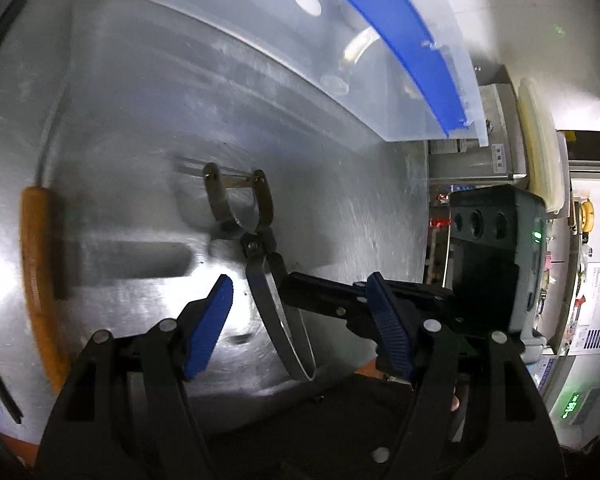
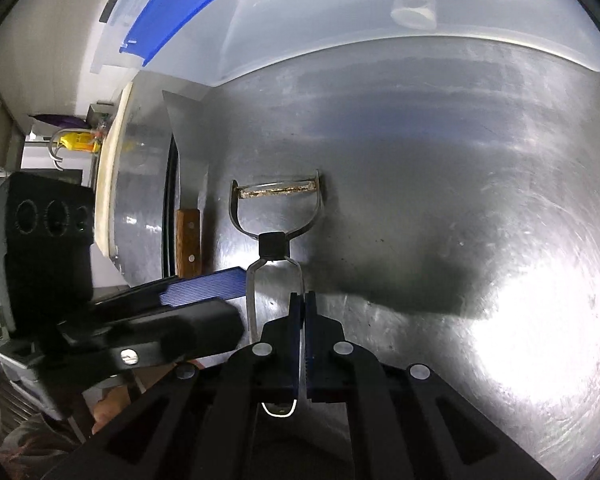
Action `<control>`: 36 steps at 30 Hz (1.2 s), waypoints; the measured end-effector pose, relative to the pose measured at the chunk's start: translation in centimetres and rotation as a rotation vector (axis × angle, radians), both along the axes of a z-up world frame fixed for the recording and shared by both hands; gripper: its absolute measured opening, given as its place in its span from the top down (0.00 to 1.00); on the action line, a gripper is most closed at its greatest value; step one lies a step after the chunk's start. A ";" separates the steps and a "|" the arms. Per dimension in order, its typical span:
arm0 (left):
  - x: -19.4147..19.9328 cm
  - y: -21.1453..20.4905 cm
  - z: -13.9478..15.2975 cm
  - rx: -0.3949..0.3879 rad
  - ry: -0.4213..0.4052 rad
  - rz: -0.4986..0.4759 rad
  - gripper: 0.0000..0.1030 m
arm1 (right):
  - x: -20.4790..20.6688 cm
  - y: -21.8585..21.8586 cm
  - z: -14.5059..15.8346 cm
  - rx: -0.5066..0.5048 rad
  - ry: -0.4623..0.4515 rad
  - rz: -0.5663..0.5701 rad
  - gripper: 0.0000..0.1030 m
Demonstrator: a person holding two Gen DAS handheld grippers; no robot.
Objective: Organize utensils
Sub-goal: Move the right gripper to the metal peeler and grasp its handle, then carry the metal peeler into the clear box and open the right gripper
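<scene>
Peeler (image 2: 276, 216): Y-shaped, metal; lies on steel counter (image 2: 440, 168); blade end toward 12 o'clock in right wrist view, wire loop handle toward 6 o'clock, running in between the pads; long axis close to in line with right gripper's pointing line.

Right gripper (image 2: 299, 300): jaws closed right down; blue pads pinch one thin side wire of the loop handle; other side wire passes outside at 9 o'clock of the pads; loop end visible behind the pads at 6 o'clock; holding peeler, judged a thin grip, prone to swivel.

Left gripper (image 1: 304, 292): jaws standing wide; nothing between pads; in left wrist view peeler handle crosses the gap from 12 toward 6 o'clock, nearer the right-hand pad; no pad contact seen.

Nearer arm: right, already on the handle; left just beside, entering right wrist view from 9 o'clock.

Clear bin (image 1: 260, 48): translucent, blue rim; at 12 to 1 o'clock beyond the peeler in left wrist view, at 12 o'clock in right wrist view; judged the likely destination, so lift and carry away from the wrist along the peeler's axis.

Wooden handle (image 2: 188, 240): at 10 o'clock of right gripper, near counter edge, apart from peeler; untouched; kind of utensil not clear.

Step judged: peeler gripped, not yet clearly lifted.
</scene>
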State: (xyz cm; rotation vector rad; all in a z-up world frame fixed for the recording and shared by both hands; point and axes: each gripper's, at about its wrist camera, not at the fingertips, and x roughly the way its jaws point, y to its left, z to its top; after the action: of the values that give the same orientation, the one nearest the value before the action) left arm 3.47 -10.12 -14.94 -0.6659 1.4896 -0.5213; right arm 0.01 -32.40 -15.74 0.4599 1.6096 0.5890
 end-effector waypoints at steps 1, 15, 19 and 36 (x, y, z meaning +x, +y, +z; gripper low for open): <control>0.0 -0.1 0.0 0.000 0.002 0.001 0.40 | -0.1 0.0 0.0 0.001 -0.001 0.003 0.97; -0.7 0.2 -2.9 -0.004 0.086 0.087 0.86 | -0.1 0.9 -0.9 -0.009 0.003 0.054 0.97; -0.8 0.1 -2.5 -0.035 0.063 0.093 0.87 | 0.0 0.7 -0.6 0.001 -0.008 0.061 0.97; 4.5 -3.1 16.3 -0.021 -0.568 -0.126 0.91 | 4.8 -2.3 15.7 0.110 -0.460 0.002 0.97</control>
State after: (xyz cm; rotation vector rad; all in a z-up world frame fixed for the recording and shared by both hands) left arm 7.92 -13.24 1.34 -0.3933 0.9925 -0.7528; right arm 4.85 -34.74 -0.01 0.3708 1.1433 0.7284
